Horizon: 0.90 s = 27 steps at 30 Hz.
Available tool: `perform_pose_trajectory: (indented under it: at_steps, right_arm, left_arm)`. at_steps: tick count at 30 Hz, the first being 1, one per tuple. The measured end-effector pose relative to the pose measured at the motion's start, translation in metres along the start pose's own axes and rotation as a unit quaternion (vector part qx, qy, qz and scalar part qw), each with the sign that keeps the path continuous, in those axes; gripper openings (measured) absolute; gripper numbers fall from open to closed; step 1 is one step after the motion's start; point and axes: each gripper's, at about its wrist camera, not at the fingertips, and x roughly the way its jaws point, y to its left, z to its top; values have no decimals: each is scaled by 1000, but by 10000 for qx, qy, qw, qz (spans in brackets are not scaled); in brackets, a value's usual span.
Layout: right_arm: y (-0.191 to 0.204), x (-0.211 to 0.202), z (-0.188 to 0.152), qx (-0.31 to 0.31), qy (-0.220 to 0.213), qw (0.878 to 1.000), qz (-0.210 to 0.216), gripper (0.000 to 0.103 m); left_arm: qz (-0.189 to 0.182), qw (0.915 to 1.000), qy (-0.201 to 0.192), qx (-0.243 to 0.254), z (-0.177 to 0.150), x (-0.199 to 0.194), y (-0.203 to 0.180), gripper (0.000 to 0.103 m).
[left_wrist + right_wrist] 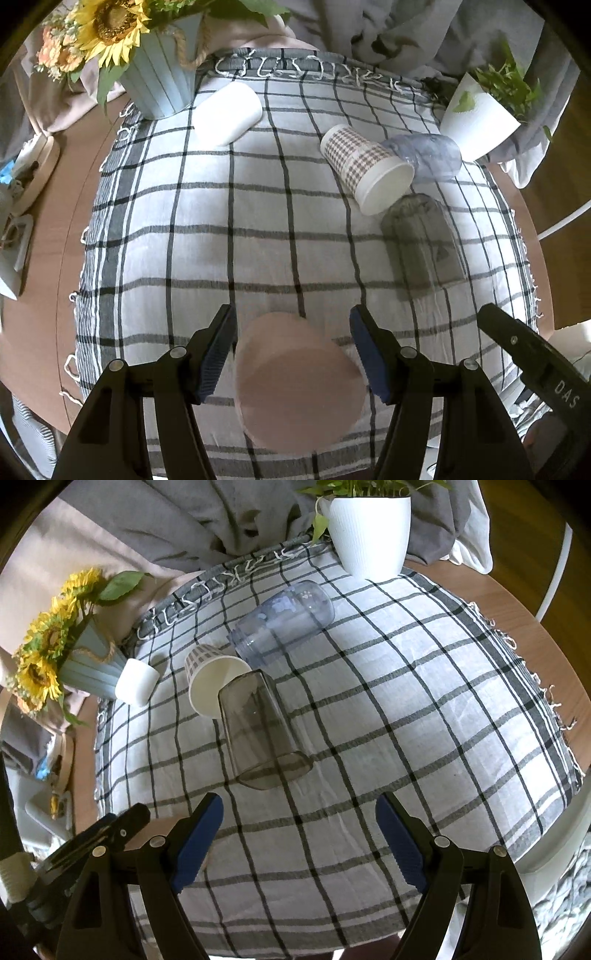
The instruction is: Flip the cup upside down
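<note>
A pink cup (pixel 295 380) sits between the pads of my left gripper (pixel 293 354), its flat base toward the camera. The jaws stand open with a small gap on each side of the cup. My right gripper (pixel 299 834) is open and empty above the checked cloth (pixel 406 701). On the cloth lie a smoky grey clear cup (pixel 258 727) on its side, a patterned paper cup (pixel 214 679) on its side, a clear bluish cup (pixel 284 620) on its side, and a white cup (pixel 136 681).
A blue sunflower vase (pixel 162 81) stands at the cloth's far left corner and a white plant pot (pixel 369 531) at the far right. The round wooden table's edge (pixel 74 184) shows beyond the cloth. Grey fabric is heaped behind.
</note>
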Motion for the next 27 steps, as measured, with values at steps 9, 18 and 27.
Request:
perform_pose_trajectory:
  at_steps: [9,18,27]
  right_arm:
    - [-1,1,-2,-136,27,9999,9,85]
    - [0,-1,-2,-366,43,9993,116,85]
    - [2,-19,4,-797,-322,9962,155,90]
  left_arm:
    - [76,9999,-39,-108,-7,2,3,62]
    - [340,9990,-224,-192,-9,0,-1,68]
    - [607,9930,-899,-471,-23,-32,-4,90]
